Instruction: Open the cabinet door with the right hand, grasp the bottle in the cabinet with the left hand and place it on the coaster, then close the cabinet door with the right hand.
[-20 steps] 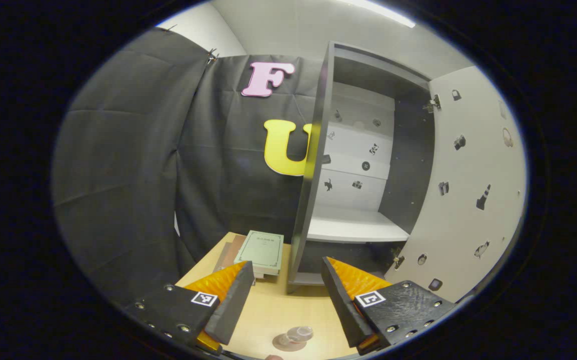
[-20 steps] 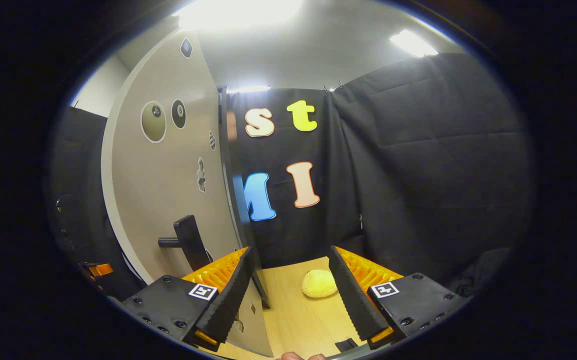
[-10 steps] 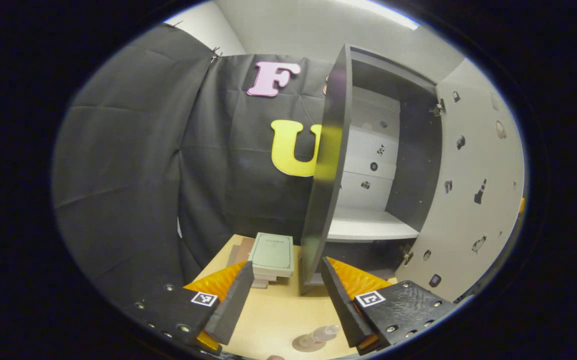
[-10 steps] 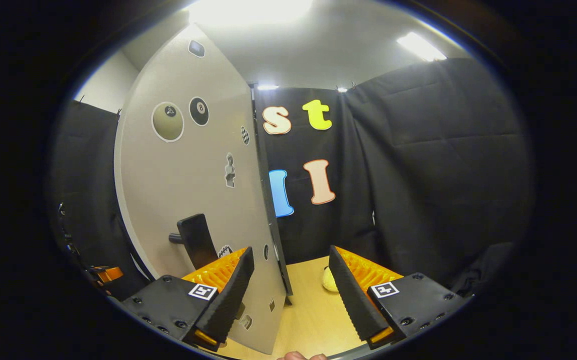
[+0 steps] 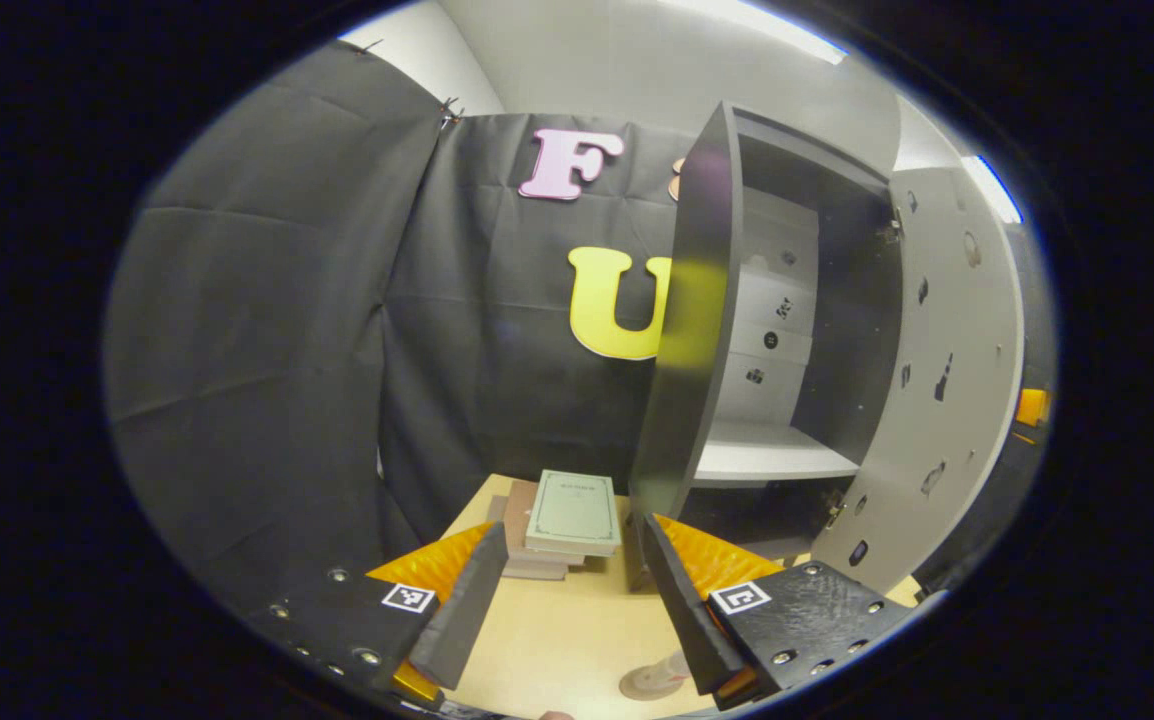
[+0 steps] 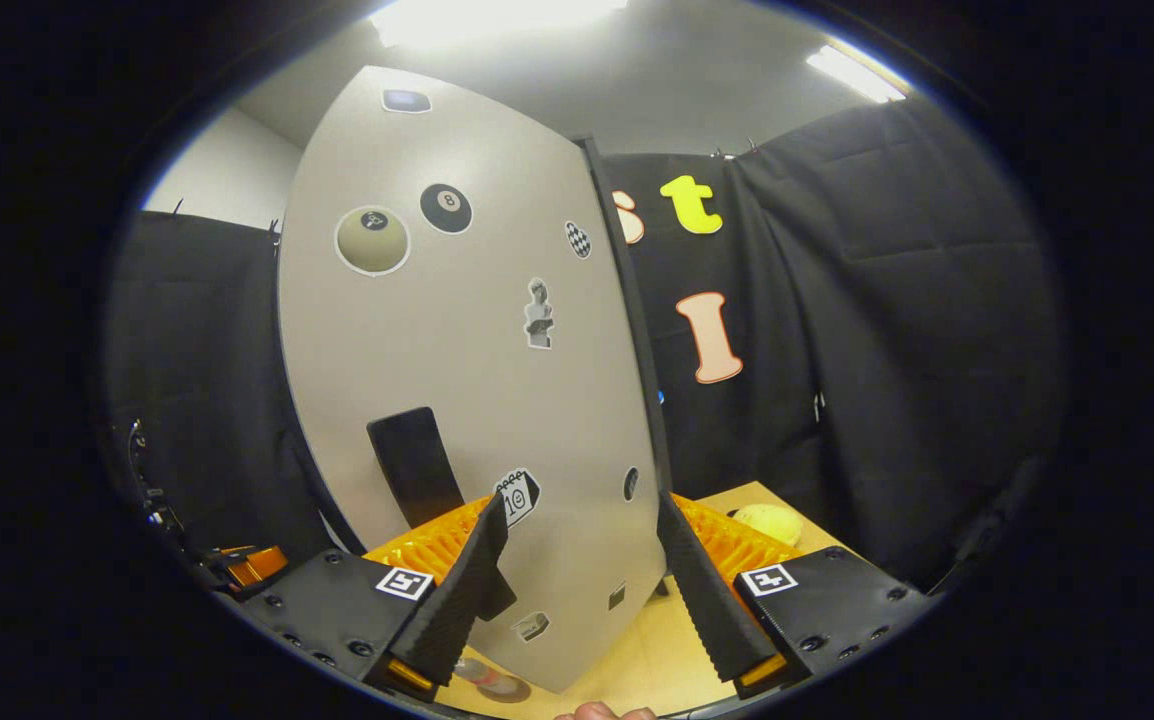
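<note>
bottle (image 5: pixel 674 665) lay tipped on coaster (image 5: pixel 649 683) at 6 o'clock in left gripper view, half hidden by a finger. so placing looked done. left gripper (image 5: pixel 565 590) was released, nothing held. door (image 6: pixel 477 380) was part shut, its handle (image 6: pixel 415 466) at 9 o'clock of right gripper (image 6: pixel 577 565), which was open w/ door panel just ahead of it. left: shut door on cabinet (image 5: pixel 697 330) fully.

Grey cabinet door (image 6: pixel 457 380) w/ stickers
</note>
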### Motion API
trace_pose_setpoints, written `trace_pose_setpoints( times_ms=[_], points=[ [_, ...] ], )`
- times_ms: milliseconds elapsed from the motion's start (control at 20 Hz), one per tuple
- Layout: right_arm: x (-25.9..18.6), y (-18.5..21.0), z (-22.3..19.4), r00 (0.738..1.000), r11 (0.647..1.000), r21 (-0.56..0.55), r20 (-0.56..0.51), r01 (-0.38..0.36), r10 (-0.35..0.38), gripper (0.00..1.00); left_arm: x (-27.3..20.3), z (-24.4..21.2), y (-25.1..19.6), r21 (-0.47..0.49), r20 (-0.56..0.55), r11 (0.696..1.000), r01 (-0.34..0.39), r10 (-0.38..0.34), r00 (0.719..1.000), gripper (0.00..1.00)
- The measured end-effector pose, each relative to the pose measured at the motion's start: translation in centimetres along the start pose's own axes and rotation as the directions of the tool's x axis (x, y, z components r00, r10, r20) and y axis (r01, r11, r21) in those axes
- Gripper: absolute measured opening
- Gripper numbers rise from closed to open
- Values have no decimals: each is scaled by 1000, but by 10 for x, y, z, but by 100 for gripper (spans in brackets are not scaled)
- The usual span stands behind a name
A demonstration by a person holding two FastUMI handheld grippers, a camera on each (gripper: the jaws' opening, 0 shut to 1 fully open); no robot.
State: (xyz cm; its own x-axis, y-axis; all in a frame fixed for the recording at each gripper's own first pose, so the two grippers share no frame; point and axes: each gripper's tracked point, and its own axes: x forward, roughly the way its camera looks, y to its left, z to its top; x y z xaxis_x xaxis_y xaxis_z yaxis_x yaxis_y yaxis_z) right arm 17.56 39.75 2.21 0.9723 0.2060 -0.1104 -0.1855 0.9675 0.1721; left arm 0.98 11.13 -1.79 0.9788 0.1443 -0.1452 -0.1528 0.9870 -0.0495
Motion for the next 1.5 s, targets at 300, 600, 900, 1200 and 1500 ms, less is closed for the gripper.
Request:
trace_pose_setpoints(
  times_ms=[300,600,900,1200,1500],
  points=[
    [34,59,-3,989,989,19,-10,-146,147,96,-12,6,24,9,3,999,-33,33,999,84],
    [37,57,-1,988,987,-56,1,-152,152,89,-11,17,9,-3,23,1000,-6,6,1000,82],
    [39,11,13,994,985,-142,29,-100,105,98,-15,52,-36,21,99,1000,15,-17,995,82],
    [32,-41,34,995,983,-167,49,-73,82,98,-22,82,-105,41,170,996,82,-88,982,82],
    [33,-74,64,992,987,-134,81,-91,102,98,-18,109,-169,72,207,992,105,-118,971,84]
  ],
)
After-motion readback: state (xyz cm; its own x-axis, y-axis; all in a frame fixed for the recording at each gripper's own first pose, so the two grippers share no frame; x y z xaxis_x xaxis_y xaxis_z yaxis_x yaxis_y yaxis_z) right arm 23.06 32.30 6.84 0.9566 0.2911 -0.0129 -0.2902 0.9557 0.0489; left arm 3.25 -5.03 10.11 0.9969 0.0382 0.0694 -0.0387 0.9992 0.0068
